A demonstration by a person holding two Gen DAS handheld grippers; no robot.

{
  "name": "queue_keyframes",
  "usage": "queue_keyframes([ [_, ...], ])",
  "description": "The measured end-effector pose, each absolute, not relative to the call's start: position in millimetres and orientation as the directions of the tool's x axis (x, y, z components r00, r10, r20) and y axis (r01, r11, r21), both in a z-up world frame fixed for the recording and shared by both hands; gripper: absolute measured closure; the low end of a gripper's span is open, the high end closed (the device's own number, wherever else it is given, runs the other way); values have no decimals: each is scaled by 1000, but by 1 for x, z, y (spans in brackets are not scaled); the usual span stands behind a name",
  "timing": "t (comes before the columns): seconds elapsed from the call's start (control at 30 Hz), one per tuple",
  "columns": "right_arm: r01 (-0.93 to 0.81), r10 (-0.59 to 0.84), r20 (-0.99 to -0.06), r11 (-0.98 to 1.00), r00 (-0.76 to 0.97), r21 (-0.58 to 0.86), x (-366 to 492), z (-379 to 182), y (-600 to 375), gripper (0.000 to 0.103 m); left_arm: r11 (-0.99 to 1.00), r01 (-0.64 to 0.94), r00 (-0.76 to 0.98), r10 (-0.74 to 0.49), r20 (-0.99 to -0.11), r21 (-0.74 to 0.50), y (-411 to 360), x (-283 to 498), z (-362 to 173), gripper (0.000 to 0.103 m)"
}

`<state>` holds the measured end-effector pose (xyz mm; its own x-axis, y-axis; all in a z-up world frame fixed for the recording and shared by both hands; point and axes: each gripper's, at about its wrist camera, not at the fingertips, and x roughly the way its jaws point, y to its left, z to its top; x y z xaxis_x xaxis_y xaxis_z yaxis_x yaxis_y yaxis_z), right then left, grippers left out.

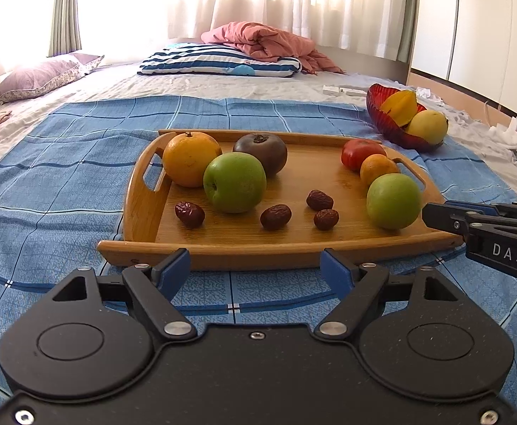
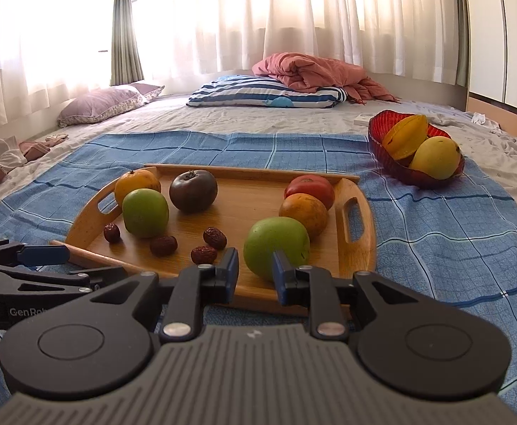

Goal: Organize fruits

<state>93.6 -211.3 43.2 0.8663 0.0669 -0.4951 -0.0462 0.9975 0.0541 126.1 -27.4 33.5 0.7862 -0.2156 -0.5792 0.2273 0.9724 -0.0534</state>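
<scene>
A wooden tray [image 1: 283, 244] [image 2: 359, 237] lies on a blue checked cloth. It holds two green apples [image 1: 234, 182] [image 1: 393, 201], two oranges [image 1: 191, 158] [image 1: 378, 169], a dark tomato [image 1: 261, 152], a red tomato [image 1: 361, 152] and several red dates [image 1: 275, 216]. My left gripper [image 1: 256, 271] is open and empty before the tray's near edge. My right gripper [image 2: 256, 272] is open and empty, just short of the near green apple [image 2: 276, 246]; it also shows in the left wrist view [image 1: 435, 216].
A red glass bowl [image 1: 393, 125] [image 2: 417, 171] with a starfruit [image 2: 405, 136] and a yellow mango [image 2: 435, 157] stands on the cloth to the tray's far right. Pillows [image 1: 219, 60] and a pink blanket [image 1: 272, 44] lie at the bed's far end.
</scene>
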Motion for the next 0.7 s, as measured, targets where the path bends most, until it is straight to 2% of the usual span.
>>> queue_keyframes([
  [0.47,23,5,-511,999,860,49,71,19,-206,55,980,197,787,-167,-594,-15,-25,111,19,20],
  [0.7,50,-25,-533,998,846,32,66,2,-204,46,984,178,783,-144,-605,-4,-24,111,11,18],
])
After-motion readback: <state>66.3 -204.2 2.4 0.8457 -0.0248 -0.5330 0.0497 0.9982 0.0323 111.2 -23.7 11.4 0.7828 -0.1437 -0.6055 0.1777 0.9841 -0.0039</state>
